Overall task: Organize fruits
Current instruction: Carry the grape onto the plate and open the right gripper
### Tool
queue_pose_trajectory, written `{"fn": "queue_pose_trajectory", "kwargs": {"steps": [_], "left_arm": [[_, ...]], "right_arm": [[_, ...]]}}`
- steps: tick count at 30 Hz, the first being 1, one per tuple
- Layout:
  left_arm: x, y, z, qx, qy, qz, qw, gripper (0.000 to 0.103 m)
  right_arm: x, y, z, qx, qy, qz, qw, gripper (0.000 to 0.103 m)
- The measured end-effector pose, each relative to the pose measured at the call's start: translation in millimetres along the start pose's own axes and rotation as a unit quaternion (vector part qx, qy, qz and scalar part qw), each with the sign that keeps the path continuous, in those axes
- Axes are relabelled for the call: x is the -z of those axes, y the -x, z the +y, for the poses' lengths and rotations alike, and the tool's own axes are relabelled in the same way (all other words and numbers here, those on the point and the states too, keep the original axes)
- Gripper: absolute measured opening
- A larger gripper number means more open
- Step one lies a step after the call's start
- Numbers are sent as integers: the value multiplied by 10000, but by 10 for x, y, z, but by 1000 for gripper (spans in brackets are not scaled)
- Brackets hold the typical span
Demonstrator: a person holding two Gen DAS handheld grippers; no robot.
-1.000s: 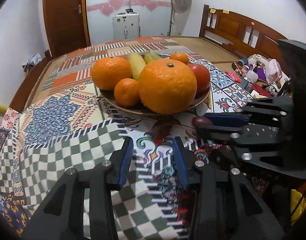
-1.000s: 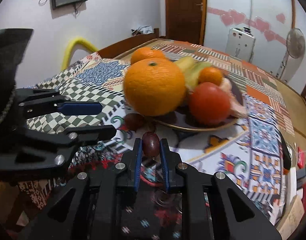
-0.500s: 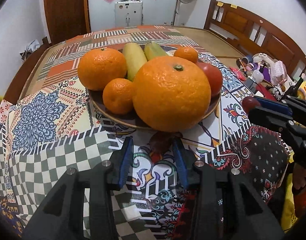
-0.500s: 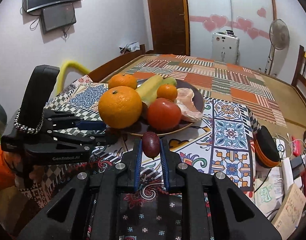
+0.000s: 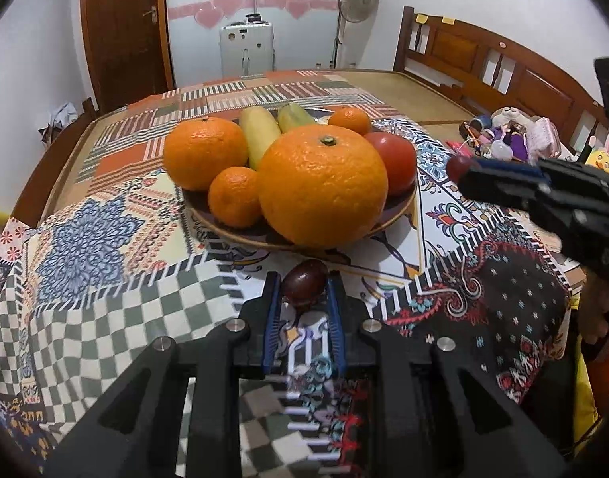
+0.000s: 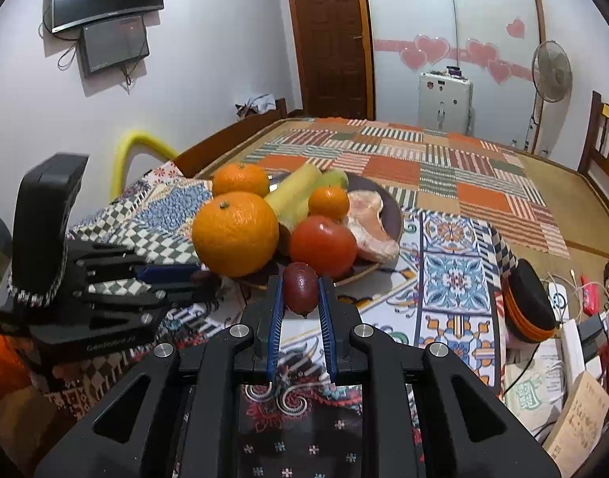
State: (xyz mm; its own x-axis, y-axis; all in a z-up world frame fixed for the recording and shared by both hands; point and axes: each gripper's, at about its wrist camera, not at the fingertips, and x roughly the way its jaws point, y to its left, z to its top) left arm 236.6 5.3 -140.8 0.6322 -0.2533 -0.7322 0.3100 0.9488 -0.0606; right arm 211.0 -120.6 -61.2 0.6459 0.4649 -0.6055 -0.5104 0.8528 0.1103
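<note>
A brown plate (image 5: 232,235) on the patterned tablecloth holds a big orange (image 5: 322,185), smaller oranges, a tomato (image 5: 396,159), yellow-green fruit and a peeled citrus piece (image 6: 370,219). Just in front of the plate, my left gripper (image 5: 303,279) is closing its jaws on a small dark red fruit (image 5: 306,285), pads pressing its sides, low over the cloth. My right gripper (image 6: 300,283) is shut on a second dark red fruit (image 6: 300,288), held in the air near the plate's right side. From the left wrist view, that right gripper (image 5: 464,171) is at the right.
The tablecloth hangs over the near table edge. A black and orange case (image 6: 527,302), cables and boxes crowd the right. Toys and bottles (image 5: 503,135) lie by a wooden bench. A door, a fan and a white appliance stand behind.
My left jaws went from wide apart to closed on the dark red fruit in front of the plate. The right gripper rose and drew back with its fruit.
</note>
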Motion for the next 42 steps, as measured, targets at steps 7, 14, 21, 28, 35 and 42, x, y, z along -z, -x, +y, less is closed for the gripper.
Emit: {"fn": "queue_pose_trajectory", "kwargs": {"steps": [7,14,21,28,35,42], "left_arm": [[-99,361,155,-75,166,-399,9990,22],[-400,618,188,-199,212,-901,9955,22],[-624,482,202,-271,242,-966,9947,22],[-744,242,266,-379,378,-823,9952,22],[-831,-1,322,-278,452,-600,9968,22],[-850,-113,282,-204,331,-484,9981,25]], "right_arm": [[-189,23,25,-31,56,-266,9996,16],[-368,-67,73,-42,150,-412,9990,16],[-509,-244,93,-21,221,-379,9990,16],[-558,-477,76,119,398,-121,9991,16],[-560,-613,35,115,413,120,9990,16],[-554,-640,73,149,503,224,9984,18]]}}
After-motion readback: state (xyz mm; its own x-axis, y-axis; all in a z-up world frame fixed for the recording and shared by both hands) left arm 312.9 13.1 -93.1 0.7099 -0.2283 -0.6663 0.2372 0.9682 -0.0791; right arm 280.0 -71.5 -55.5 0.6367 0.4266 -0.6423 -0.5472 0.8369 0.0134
